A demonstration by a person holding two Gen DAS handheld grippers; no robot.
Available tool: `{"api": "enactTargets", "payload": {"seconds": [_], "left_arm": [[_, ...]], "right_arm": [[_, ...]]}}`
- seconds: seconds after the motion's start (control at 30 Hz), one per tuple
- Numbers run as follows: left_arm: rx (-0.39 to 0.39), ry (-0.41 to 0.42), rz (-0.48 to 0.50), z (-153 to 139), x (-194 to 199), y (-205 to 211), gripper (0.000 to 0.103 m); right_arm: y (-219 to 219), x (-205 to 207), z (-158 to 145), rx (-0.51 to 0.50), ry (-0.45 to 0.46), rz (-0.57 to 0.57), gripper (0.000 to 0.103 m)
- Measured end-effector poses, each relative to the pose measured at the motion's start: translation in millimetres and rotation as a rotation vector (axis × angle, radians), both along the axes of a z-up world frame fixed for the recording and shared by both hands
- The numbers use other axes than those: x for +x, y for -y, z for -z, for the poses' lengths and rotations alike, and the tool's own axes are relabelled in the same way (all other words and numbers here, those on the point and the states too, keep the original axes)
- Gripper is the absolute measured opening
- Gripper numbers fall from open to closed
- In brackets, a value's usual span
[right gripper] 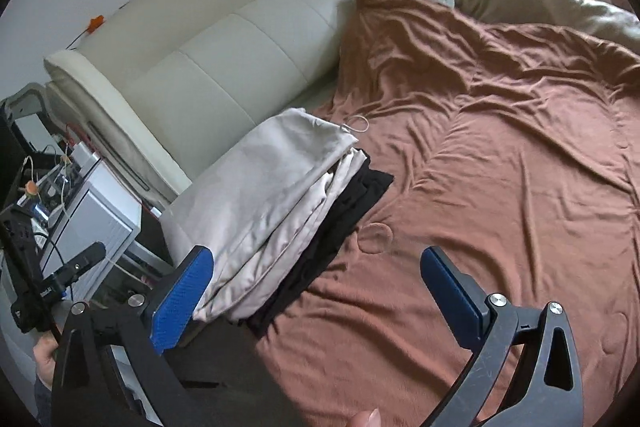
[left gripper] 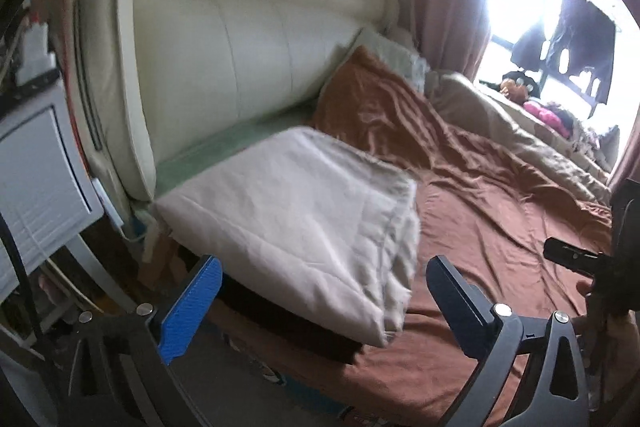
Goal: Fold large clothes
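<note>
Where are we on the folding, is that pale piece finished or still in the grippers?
Done: the pale garment lies folded on top of a folded black one, stacked at the bed corner near the headboard. In hand: nothing; the left gripper and right gripper are both open and empty. Left: no unfolded clothes show on the brown blanket.

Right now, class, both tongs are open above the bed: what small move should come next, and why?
Probably draw both tongs back and look for the next garment. The left tongs and right tongs are open and empty, and the beige folded cloth already rests on the black folded garment at the edge of the brown bedspread.
</note>
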State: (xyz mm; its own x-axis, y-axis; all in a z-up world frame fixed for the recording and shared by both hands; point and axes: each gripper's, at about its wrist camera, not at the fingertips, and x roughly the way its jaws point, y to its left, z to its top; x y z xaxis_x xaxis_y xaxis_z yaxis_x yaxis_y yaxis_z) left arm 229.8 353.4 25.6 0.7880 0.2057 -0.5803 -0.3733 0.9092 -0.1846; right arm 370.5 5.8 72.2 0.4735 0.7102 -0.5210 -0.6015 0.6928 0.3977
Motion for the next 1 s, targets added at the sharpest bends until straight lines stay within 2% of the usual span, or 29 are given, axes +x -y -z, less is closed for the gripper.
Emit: {"api": "enactTargets", "payload": {"seconds": [0.2,0.4,0.57,0.77,1.0], "left_arm": [[0.012,0.071,0.044,-17.2,-31.2,31.5,0.102],[0.022,0.116,0.088,-24.7,-60.1,64.0,0.102],[0.030,0.150,0.131,-25.7,-87.2,93.3,0.102],[0.046,0.194,0.171,-27.5,-116.6,126.2,0.103],[0.057,0.219,0.210,-22.7,-143.8,167.6,0.103]], "right_arm": [[27.8,-49.0,-16.5,-0.014,0.086,0.019,0.103],[57.8,-90.8,-12.8,-0.028,0.136,0.066,0.103],[91.2,-124.2,-7.8,0.010,0.149,0.118,0.103],[122.7,-168.9,9.0,-0.064,0.210,0.163,0.103],[159.4,-224.5,6.9,-0.102,0.302,0.203,0.103]]}}
